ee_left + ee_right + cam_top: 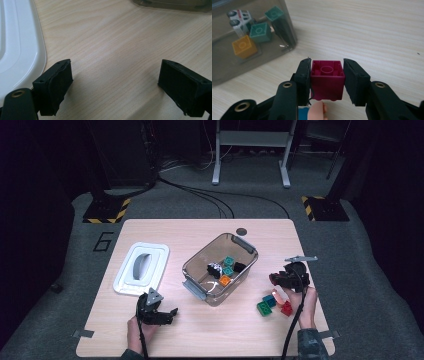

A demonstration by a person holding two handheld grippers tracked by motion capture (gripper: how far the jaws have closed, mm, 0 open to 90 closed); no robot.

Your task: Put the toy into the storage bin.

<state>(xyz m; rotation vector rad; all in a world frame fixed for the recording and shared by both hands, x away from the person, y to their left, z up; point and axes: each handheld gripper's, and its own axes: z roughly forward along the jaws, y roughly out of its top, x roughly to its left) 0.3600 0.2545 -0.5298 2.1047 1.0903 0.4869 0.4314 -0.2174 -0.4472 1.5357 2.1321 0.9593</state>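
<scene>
Right claw (327,80) clamped on a dark-pink square plastic building block (327,79) – pads pressed to both its sides, hollow underside w/ round tube facing the camera. Block off the table, held above the pale wood-grain table (210,330) just right of the clear smoky plastic storage bin (248,246); in the high view the right claw (276,279) sits near the bin's right side.

In the bin: orange square block (243,46), two teal-green square blocks (260,32) and (274,13), small black-and-white toy car (240,17), a black piece (239,267) – hard to tell what.

On the table by the right hand (306,302): green block (264,308), blue block (269,300), red block (287,308), plus a pale pinkish piece (281,293), all close together, well apart from the bin.

Left claw (115,85) gaping wide, nothing between the pads, low over bare table. White plastic bin lid w/ grey handle (142,267) just beside its left pad in the left gripper view, not touching as far as can be seen. In the high view left claw (167,312) near the front edge, between lid and bin, pointing right.
</scene>
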